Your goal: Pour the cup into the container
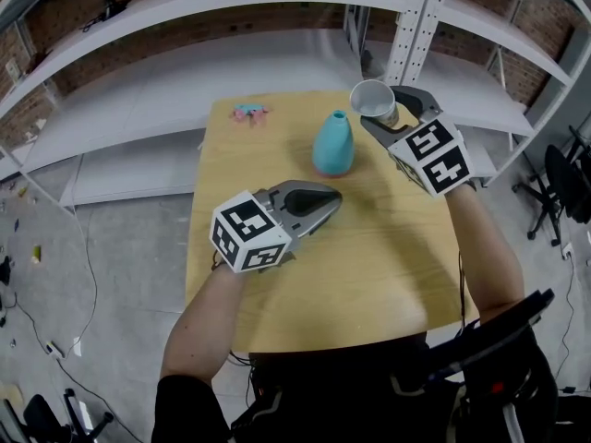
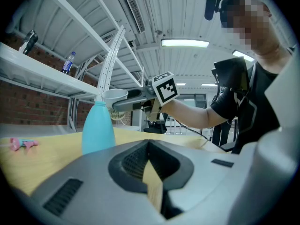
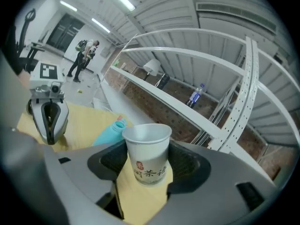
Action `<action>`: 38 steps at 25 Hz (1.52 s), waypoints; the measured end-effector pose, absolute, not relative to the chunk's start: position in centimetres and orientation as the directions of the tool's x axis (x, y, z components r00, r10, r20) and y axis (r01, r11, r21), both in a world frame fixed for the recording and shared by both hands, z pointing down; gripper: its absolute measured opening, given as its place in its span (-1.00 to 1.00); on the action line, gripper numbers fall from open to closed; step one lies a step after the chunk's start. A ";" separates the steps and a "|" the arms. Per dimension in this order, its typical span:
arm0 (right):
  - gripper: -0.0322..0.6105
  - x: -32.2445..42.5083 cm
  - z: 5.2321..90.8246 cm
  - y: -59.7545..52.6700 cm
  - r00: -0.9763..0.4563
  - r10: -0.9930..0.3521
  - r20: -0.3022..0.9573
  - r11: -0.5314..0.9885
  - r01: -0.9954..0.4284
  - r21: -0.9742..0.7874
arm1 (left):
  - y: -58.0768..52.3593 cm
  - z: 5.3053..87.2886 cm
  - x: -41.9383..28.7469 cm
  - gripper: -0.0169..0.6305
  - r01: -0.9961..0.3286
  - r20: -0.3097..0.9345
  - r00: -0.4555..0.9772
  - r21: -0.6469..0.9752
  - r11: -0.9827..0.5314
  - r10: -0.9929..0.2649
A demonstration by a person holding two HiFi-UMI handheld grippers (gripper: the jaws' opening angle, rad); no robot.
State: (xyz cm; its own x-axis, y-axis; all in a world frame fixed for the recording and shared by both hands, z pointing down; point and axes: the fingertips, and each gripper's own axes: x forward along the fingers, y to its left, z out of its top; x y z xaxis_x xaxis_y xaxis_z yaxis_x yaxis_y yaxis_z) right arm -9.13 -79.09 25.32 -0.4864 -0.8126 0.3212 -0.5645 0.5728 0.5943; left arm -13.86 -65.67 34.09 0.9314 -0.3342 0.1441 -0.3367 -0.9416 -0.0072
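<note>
Two tongs: my right tongs (image 1: 381, 111) clamp the white paper cup (image 1: 372, 96) at upper right, beside the turquoise narrow-necked vase (image 1: 332, 146); my left tongs (image 1: 333, 197) are together, empty.

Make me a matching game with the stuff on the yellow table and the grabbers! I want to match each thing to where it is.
Things:
1. paper cup
2. blue vase
3. pink thing
4. left gripper

Places or states:
A. jaws together, nothing in them
B. standing upright near the middle of the table
C. held between the jaws of the right gripper
D. lying near the table's far left corner in the head view

Pairs: 1-C, 2-B, 3-D, 4-A
</note>
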 end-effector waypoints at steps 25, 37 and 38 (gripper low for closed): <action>-0.04 2.4 31.6 -81.0 -0.465 -0.856 0.224 0.489 -0.870 0.061 | -65.8 33.9 -14.0 -0.94 -0.341 0.146 0.930 -0.009 -0.940 -0.338; -0.04 3.5 33.9 -81.6 -0.453 -0.862 0.227 0.458 -0.888 -0.036 | -65.8 33.9 -14.0 -0.94 -0.352 0.148 0.925 -0.013 -0.936 -0.350; -0.04 3.5 34.0 -81.6 -0.457 -0.860 0.227 0.460 -0.887 -0.042 | -65.8 33.9 -14.0 -0.94 -0.355 0.148 0.924 -0.011 -0.935 -0.353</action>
State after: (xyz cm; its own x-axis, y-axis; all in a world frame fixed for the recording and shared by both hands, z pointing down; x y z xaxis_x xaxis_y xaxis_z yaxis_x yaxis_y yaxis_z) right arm 3.51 -81.59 33.96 -0.4568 -0.8600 0.2274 -0.8869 0.4599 -0.0420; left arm -13.98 -65.84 33.91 0.9239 -0.3528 0.1484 -0.3552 -0.9347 -0.0112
